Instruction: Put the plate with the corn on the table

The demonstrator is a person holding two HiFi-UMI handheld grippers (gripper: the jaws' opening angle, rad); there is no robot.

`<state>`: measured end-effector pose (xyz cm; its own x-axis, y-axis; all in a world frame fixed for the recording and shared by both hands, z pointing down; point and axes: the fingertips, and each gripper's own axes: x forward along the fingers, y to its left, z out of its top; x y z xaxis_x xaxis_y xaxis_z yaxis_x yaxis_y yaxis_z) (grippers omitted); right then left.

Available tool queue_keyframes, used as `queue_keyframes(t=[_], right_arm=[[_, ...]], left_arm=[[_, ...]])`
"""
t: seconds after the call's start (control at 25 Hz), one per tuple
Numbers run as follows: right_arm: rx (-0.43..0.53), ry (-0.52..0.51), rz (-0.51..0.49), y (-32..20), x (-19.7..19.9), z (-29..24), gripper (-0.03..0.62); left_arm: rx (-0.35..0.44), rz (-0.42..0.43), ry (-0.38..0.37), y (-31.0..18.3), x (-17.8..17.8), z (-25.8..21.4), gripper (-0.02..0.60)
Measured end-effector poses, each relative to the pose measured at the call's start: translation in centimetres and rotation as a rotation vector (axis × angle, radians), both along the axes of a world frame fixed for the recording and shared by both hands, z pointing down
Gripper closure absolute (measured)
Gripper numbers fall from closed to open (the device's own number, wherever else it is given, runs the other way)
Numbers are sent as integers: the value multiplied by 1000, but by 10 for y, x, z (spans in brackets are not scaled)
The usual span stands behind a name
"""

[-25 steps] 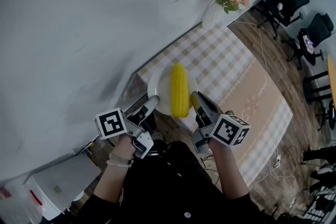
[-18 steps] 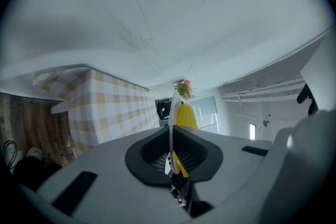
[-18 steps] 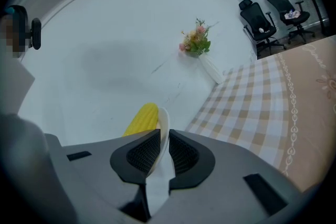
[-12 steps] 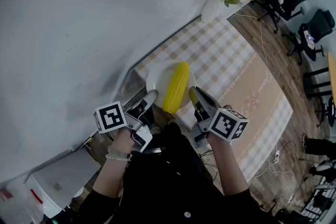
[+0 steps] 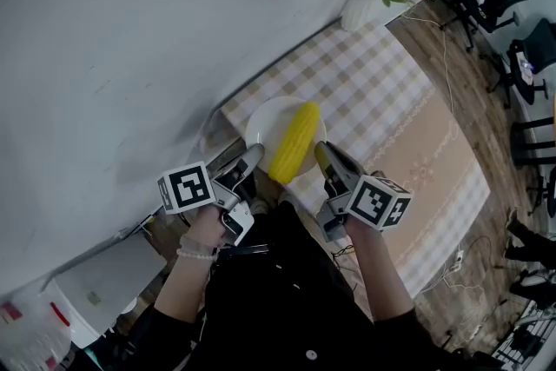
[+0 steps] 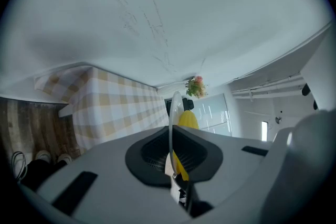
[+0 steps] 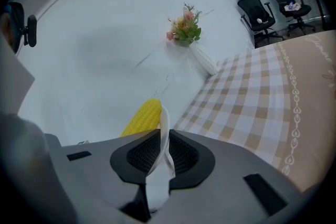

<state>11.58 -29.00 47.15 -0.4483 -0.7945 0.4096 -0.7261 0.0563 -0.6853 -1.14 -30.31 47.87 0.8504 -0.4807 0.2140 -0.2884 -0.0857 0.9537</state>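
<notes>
even soft daylight, sharp focus (fisheye-bent, dark-cornered gripper views)

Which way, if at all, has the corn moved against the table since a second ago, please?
Yes: the corn has swung clockwise on the plate, its far tip now pointing toward the vase.

The person wears a black top (image 5: 278,308) with a small pale button (image 5: 308,354), and a white bead bracelet (image 5: 196,254) circles the left wrist. The grey left claw (image 5: 253,155) and grey right claw (image 5: 321,150) each bear a white cube with black square markers.
</notes>
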Motion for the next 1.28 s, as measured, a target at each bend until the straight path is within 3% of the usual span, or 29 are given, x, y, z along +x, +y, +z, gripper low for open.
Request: queue_keyframes(t=[0.48, 0.64, 1.28], right_arm=[[-60, 26, -32, -13, 23, 33, 513], [-76, 35, -52, -18, 24, 44, 513], [-137, 79, -88, -37, 34, 87, 513]], left_arm=[[-20, 9, -31, -15, 23, 31, 561], [-25, 11, -6, -18, 27, 42, 561], [-59, 13, -76, -37, 35, 87, 560]])
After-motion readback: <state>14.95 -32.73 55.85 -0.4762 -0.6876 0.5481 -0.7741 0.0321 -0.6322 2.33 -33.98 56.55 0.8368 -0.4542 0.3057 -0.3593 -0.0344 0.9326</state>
